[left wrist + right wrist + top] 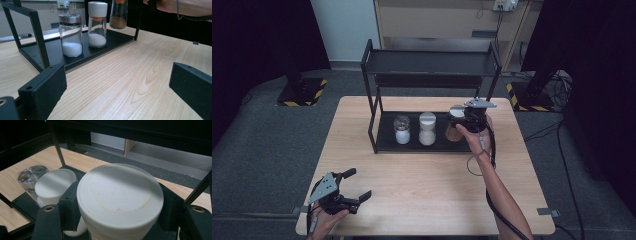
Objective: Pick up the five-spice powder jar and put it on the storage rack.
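- At a pale wooden table (432,175), the right gripper (464,120) grips a spice jar (455,126) with brown powder at the right end of the black rack's (432,62) lower shelf (82,53), beside two jars of white grains.
- In the right gripper view, the jar's white cap (120,197) sits squarely between the fingers (71,205), which are clenched just under the cap's rim, one on each side; the jar's long axis runs upright, straight down from the pads.
- From the left gripper view, the brown jar's base (118,22) appears to hang a little above the shelf rather than rest on it, though the gap is hard to judge.
- The nearest neighbour, a white-capped jar (427,128), stands just beside the held jar on the shelf's middle; a metal-topped shaker (402,130) stands beyond that, farther from the fingers.
- The left gripper (354,192) rests at the near left corner of the table, well apart from the rack, its fingers (43,87) released and spread wide with nothing but bare tabletop between them.
- The right hand is by far the nearer to the work; the coming move, whether setting the jar down or drawing it out, looks to turn on keeping it vertical and clear of the white-capped jar and the rack's right post (494,80).
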{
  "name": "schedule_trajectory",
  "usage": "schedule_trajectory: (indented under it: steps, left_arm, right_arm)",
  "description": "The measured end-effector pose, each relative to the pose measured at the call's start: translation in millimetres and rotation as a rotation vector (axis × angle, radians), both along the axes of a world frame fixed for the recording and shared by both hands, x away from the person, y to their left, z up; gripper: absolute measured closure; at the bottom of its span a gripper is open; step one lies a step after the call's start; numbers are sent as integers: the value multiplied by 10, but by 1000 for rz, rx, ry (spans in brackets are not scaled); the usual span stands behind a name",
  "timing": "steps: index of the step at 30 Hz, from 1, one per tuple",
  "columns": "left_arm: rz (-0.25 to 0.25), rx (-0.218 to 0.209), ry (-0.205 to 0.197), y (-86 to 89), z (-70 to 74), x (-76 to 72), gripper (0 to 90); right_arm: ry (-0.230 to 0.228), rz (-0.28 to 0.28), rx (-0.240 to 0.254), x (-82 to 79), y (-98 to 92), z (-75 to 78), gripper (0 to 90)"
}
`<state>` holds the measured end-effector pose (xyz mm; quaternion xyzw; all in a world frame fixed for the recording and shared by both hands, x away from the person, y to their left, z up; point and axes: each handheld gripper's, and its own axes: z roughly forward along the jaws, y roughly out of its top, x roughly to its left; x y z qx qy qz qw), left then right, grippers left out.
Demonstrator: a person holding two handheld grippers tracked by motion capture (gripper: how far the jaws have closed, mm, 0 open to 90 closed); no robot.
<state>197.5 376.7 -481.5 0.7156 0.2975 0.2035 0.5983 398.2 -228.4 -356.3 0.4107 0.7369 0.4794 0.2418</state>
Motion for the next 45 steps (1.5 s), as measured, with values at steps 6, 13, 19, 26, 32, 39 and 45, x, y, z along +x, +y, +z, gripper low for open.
schedule_trajectory:
  steps: [6, 13, 19, 26, 32, 39, 45]
  left_arm:
    - [0, -1, 0, 1, -1, 0, 0]
    - [0, 1, 0, 1, 0, 0, 0]
    - [0, 1, 0, 2, 0, -1, 0]
    - [-2, 2, -2, 2, 2, -1, 0]
    - [-2, 3, -2, 3, 3, -2, 0]
    - [-4, 4, -2, 0, 4, 0, 0]
    - [-4, 5, -2, -5, 7, -3, 0]
  right_arm:
    - [0, -6, -4, 25, 37, -88, 339]
    - [0, -7, -26, 36, 119, -179, 339]
    - [9, -13, -36, 57, 149, -254, 339]
    - [18, -21, -51, 68, 163, -306, 339]
    - [25, -22, -64, 73, 181, -330, 339]
    - [15, -23, -66, 54, 183, -351, 335]
    - [4, -14, -81, 44, 184, -352, 332]
